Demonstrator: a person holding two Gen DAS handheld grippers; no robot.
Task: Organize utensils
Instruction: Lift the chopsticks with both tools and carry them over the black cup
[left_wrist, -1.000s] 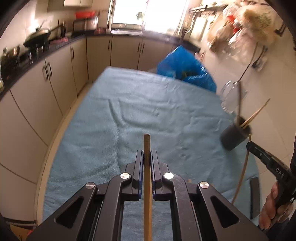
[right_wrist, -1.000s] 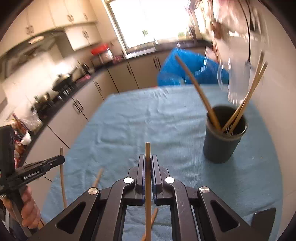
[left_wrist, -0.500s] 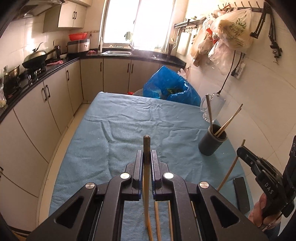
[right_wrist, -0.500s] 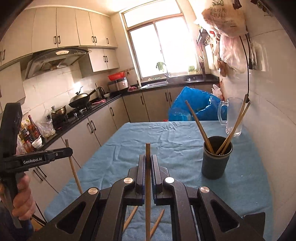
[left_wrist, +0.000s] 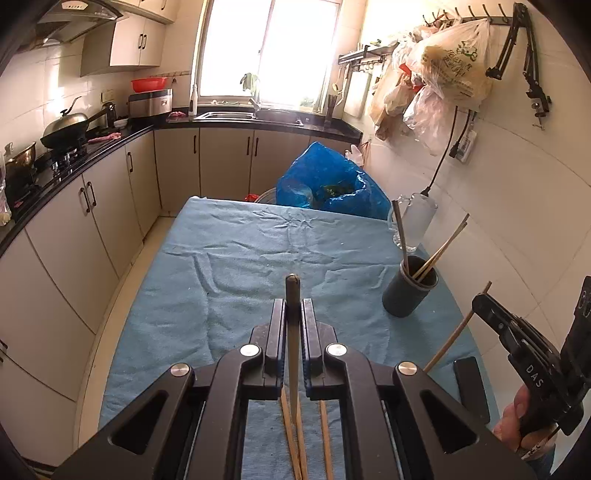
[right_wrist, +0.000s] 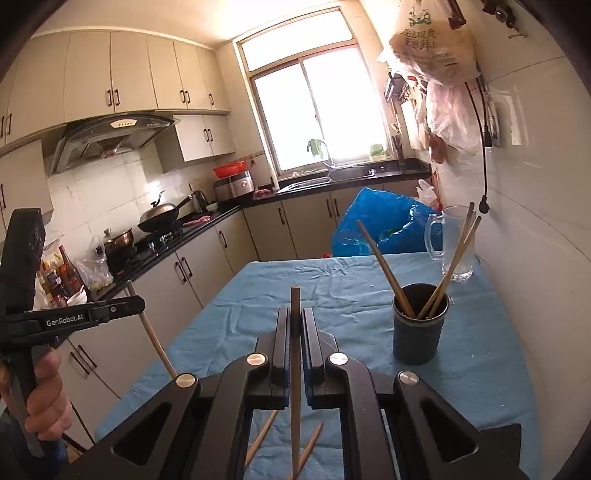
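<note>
Nearest, loose chopsticks (left_wrist: 325, 439) lie on the blue cloth (left_wrist: 236, 280). Above them, the left gripper (left_wrist: 293, 306) pinches one chopstick (left_wrist: 293, 332) upright, and the right gripper (right_wrist: 294, 325) clamps another chopstick (right_wrist: 294, 369) (both jaws fully closed). Farther right stands the dark holder cup (right_wrist: 419, 332), already holding several chopsticks.

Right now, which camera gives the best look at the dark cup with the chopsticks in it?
The right wrist view: the cup sits close and unblocked, its chopsticks clearly separate. The left wrist view shows the same cup smaller, off to the side.
</note>
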